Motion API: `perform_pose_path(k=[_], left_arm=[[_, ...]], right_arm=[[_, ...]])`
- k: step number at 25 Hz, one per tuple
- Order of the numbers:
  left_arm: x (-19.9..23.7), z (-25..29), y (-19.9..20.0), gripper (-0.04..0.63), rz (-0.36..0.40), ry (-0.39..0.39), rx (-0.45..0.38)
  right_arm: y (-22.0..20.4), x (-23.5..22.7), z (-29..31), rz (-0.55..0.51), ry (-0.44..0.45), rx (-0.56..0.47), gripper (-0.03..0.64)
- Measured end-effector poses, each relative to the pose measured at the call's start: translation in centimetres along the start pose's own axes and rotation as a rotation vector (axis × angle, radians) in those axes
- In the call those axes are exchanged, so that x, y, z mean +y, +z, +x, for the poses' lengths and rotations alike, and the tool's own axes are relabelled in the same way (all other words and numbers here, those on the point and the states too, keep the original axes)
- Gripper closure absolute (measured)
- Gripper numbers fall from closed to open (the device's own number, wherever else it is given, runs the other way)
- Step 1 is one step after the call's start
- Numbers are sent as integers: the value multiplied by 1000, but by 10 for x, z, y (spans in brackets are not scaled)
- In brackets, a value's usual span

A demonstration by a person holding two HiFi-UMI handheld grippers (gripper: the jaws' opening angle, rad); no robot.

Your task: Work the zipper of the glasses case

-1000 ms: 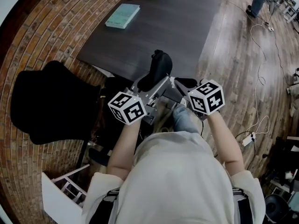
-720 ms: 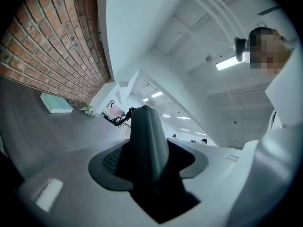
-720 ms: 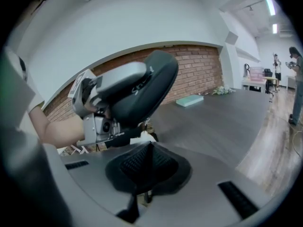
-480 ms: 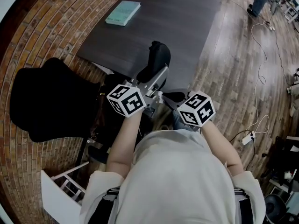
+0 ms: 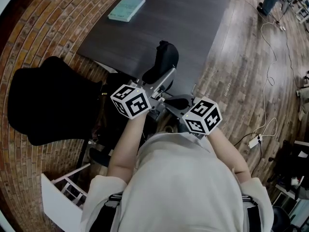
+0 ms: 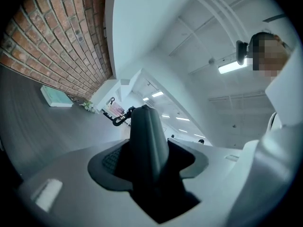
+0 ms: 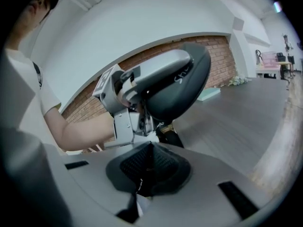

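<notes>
The black glasses case (image 5: 164, 61) stands upright over the near edge of the table, and my left gripper (image 5: 161, 81) is shut on its lower part. In the left gripper view the case (image 6: 147, 141) rises between the two grey jaws. My right gripper (image 5: 176, 103) is to the right of the case's base and a little nearer my body, its black pads (image 7: 163, 167) pressed together. The right gripper view shows the case (image 7: 182, 91) above and beyond those pads, with a silver left finger (image 7: 161, 67) across it. I cannot make out anything pinched in the right jaws.
A dark table (image 5: 193, 28) with a teal book (image 5: 126, 7) lies ahead. A black chair (image 5: 53, 100) stands at the left and a white rack (image 5: 63, 197) at the lower left. Cables (image 5: 268, 81) trail over the wooden floor at the right.
My right gripper has moved left and toward my body, ending close under the left gripper. The left gripper and case have barely shifted.
</notes>
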State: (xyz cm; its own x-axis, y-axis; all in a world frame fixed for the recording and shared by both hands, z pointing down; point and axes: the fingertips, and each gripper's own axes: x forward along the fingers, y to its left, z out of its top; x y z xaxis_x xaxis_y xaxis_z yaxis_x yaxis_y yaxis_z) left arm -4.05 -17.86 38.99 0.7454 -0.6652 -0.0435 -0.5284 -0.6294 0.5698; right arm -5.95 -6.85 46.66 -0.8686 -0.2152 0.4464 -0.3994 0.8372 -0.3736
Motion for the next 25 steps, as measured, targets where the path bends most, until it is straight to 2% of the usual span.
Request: perform_pose_path(k=[4,8,9,12,17,25], left_arm=[[17,9,-10,342,22,32,45],[40,23,-28,342,10,72,95],[47,27,-34,342,1,84,106],[65,42,-50,342,-34,111,145],[106,68,-69,342,-78,179,200],[173,112,-100,342,-139,292,302]], right_arm=[[-10,-28,-7,-20,-125,-24,607],[-24,-61,-21,46,-188,-21,528],[-27,-70,-25,62,-201,-24,526],[-26,-97,-37,91,-251,-59,532],[-10,-142,-53,86,-325,-143,609],[16,-209,-65,106,-370,-219,615]])
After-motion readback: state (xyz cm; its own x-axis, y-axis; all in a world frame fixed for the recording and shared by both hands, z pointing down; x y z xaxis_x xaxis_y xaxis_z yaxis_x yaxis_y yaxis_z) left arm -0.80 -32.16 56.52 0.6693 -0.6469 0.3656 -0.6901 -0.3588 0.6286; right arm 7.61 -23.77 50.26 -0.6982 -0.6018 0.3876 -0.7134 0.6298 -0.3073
